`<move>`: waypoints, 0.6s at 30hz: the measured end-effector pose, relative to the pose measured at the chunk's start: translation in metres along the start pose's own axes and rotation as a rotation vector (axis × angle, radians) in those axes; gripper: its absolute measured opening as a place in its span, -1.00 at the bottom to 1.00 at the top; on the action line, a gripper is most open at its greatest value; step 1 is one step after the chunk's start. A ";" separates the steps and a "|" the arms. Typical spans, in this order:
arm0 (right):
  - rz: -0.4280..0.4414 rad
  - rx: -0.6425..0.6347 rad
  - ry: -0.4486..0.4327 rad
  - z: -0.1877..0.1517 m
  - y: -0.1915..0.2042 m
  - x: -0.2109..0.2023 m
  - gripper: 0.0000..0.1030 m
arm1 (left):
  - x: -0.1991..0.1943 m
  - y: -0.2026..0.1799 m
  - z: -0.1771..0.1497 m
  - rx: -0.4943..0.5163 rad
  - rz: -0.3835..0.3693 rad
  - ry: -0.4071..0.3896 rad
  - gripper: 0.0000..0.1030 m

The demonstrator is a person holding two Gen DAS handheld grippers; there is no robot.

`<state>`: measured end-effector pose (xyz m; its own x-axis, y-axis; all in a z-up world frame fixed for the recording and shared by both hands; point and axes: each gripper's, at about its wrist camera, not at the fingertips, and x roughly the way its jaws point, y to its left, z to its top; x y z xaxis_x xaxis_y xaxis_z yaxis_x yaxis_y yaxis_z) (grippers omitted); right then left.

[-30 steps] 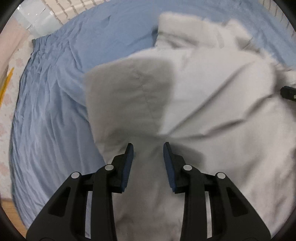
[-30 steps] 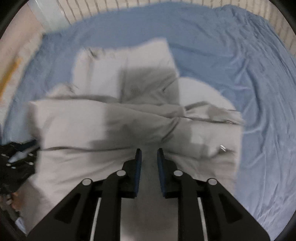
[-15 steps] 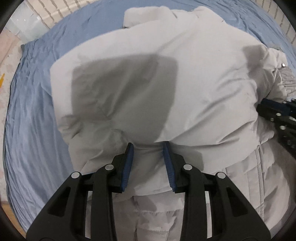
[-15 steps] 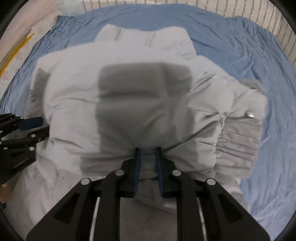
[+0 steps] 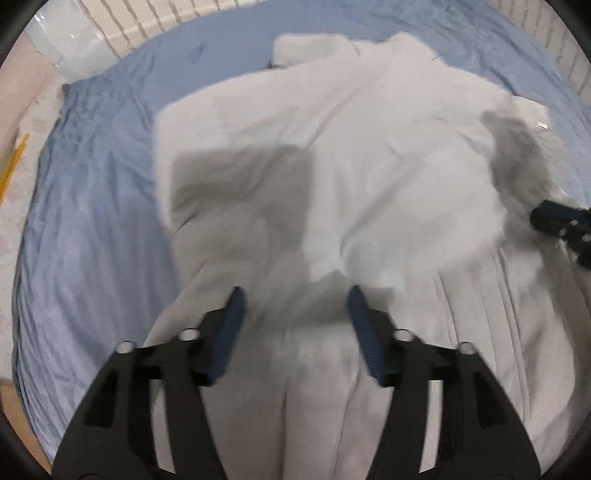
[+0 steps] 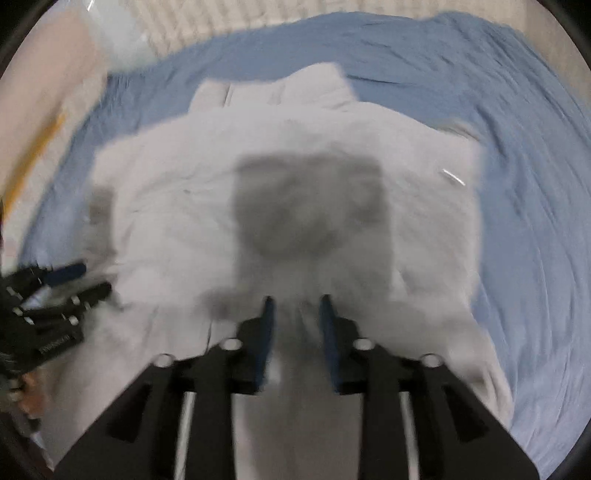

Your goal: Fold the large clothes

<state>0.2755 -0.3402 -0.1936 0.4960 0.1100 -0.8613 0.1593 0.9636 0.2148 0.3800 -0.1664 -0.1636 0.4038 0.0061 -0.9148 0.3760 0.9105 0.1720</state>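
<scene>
A large pale grey padded jacket [image 5: 332, 177] lies folded over itself on the blue bed sheet [image 5: 85, 221]; it also fills the right wrist view [image 6: 295, 206]. My left gripper [image 5: 295, 310] is open, its jaws wide apart just above the jacket's near fold. My right gripper [image 6: 295, 314] is open too, with a narrower gap, over the near fold. The right gripper's tip shows at the right edge of the left wrist view [image 5: 561, 221]. The left gripper shows at the left edge of the right wrist view [image 6: 55, 295].
The blue sheet [image 6: 517, 184] surrounds the jacket on the far, left and right sides. A striped wall or headboard [image 5: 155, 18] runs behind the bed. A pale floor with a yellow strip [image 5: 11, 170] lies left of the bed.
Both grippers have let go of the jacket's fold and opened, the left one wider. The folded-over top layer has dropped onto the lower part of the jacket. Both grippers have drawn back slightly.
</scene>
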 end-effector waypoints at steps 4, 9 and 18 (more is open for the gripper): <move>0.000 0.046 -0.055 -0.053 -0.016 -0.054 -0.08 | -0.040 0.010 -0.053 -0.010 0.012 -0.033 0.35; -0.050 0.053 -0.062 -0.118 -0.041 -0.080 -0.03 | -0.058 0.024 -0.130 -0.061 -0.020 -0.008 0.44; -0.046 0.081 -0.073 -0.162 -0.065 -0.097 -0.03 | -0.087 0.060 -0.247 -0.272 -0.090 -0.036 0.44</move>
<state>0.0790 -0.3743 -0.1986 0.5473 0.0451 -0.8357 0.2507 0.9439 0.2150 0.1616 -0.0104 -0.1639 0.4104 -0.0900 -0.9074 0.1765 0.9841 -0.0178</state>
